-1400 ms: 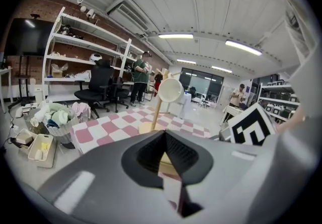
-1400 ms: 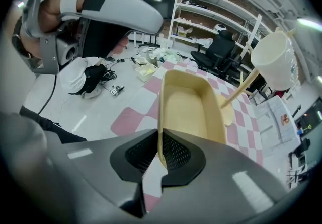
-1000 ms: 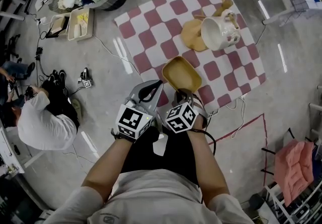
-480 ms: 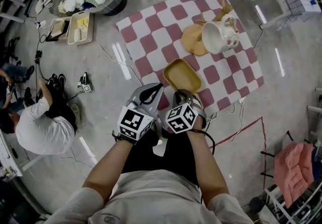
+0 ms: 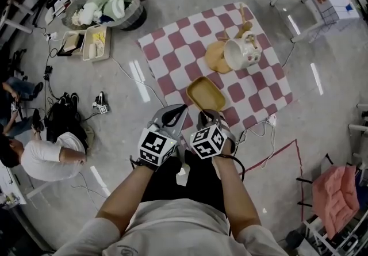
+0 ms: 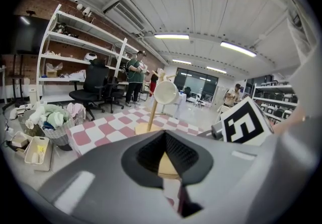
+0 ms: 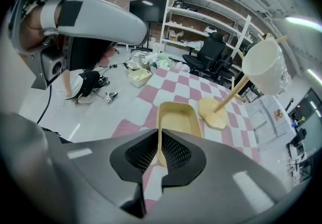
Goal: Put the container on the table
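Observation:
A shallow yellow container hangs over the near edge of the red-and-white checked table. My right gripper is shut on its near rim. In the right gripper view the container stretches away from the right gripper, its rim pinched between the pads. My left gripper stays just left of it, shut and empty. In the left gripper view the left gripper shows only a sliver of the container behind its closed jaws.
A white mug hangs on a wooden stand on the far side of the table. On the floor are a laundry basket, a tray, cables and a seated person. Red tape marks the floor at right.
The head view has pulled back, so the table and container look smaller and higher in frame. The right gripper keeps its hold on the container. The person on the floor has shifted.

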{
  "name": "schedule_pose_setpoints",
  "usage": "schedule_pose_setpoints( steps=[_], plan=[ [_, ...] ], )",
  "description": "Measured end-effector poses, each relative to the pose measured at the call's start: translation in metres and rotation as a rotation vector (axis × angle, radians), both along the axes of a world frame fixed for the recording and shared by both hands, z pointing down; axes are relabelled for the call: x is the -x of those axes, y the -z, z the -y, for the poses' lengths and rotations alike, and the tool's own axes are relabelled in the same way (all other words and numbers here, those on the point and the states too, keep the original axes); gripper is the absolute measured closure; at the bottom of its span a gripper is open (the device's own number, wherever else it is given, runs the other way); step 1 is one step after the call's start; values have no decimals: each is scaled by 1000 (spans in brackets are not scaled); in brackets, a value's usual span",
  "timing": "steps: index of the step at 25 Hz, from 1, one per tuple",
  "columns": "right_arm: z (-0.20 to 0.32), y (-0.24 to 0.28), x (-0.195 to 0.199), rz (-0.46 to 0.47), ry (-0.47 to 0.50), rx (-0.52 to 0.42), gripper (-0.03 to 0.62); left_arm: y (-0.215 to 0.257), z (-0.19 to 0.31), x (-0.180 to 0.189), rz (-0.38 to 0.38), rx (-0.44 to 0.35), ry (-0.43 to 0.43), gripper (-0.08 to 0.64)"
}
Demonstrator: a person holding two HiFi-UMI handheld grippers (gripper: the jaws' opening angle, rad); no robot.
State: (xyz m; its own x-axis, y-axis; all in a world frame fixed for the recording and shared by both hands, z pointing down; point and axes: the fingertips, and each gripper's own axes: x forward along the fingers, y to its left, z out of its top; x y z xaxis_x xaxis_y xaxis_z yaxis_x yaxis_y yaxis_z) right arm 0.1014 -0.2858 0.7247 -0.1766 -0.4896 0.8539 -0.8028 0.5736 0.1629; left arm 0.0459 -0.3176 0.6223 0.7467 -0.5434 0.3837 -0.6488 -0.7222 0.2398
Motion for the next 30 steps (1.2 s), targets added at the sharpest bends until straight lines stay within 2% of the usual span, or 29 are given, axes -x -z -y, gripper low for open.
schedule_pose_setpoints(
  steps=[9,11,23,30],
  plan=[
    [-3,51,4,62,-45,-50,563,32,-9,1,4,-4,-10,554],
    [2,68,4,94,-71,-81,581,41,-8,2,1,-11,-10,554],
    [7,189,13,290,-172,-272,581,121,-22,8,-35,-34,-17,554],
    [5,242,8,327,-209,-371,581,160,-26,7,-64,-82,-35,554]
  ],
)
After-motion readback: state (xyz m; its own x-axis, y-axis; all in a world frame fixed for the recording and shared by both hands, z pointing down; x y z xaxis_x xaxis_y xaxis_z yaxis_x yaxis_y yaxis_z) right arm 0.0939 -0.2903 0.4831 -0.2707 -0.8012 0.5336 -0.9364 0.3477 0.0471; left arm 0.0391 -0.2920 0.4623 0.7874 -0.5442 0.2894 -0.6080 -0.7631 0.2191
